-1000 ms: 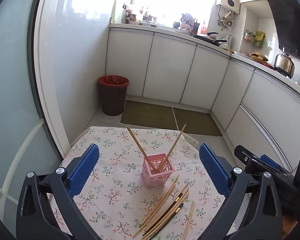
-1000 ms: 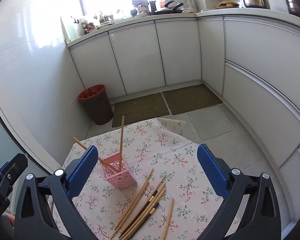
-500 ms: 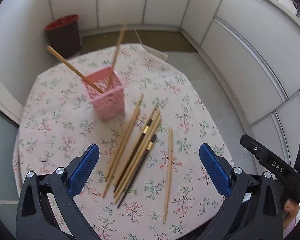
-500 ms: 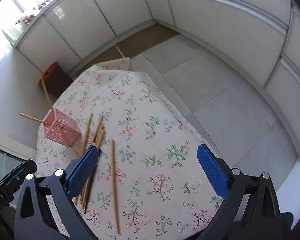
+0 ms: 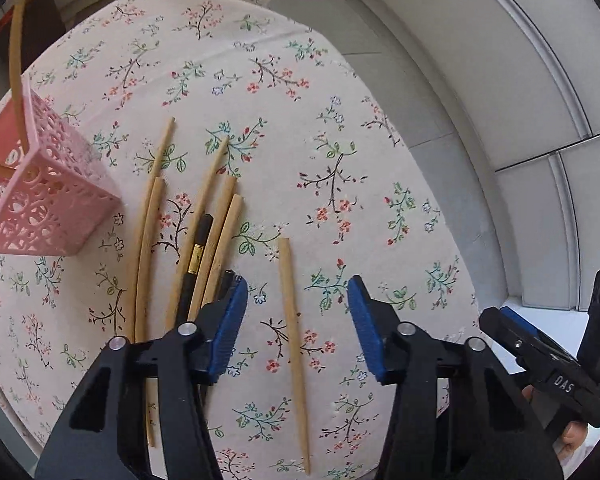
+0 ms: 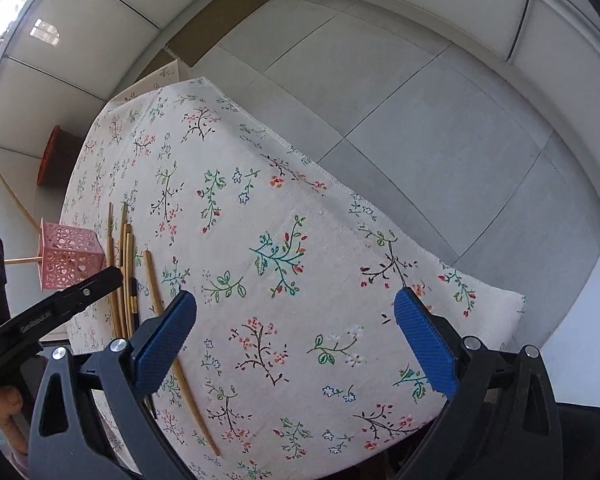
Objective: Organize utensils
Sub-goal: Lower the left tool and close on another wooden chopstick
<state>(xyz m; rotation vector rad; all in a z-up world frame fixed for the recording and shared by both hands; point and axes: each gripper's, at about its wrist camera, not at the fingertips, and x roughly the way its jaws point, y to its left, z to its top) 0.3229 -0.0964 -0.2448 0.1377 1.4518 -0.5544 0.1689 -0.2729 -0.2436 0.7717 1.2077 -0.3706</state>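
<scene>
A pink perforated holder [image 5: 40,200] stands at the table's left with two wooden chopsticks [image 5: 16,72] in it. Several loose chopsticks [image 5: 204,232], wooden and one black, lie bundled to its right. A single wooden chopstick [image 5: 292,328] lies apart. My left gripper [image 5: 296,328] is open, partly narrowed, low over the table with that single chopstick between its fingers, not clamped. My right gripper [image 6: 294,338] is wide open and empty above the table's right side; the single chopstick [image 6: 168,332] lies by its left finger, the holder [image 6: 68,258] farther left.
The round table carries a floral cloth [image 5: 340,140] whose edge [image 6: 380,216] drops to the grey tiled floor [image 6: 420,92]. White cabinets [image 5: 520,60] curve around the right. A red bin [image 6: 56,156] stands beyond the table.
Both grippers have tilted down and dropped close to the table. The left gripper's fingers have narrowed around the single chopstick. The right gripper has stayed wide open.
</scene>
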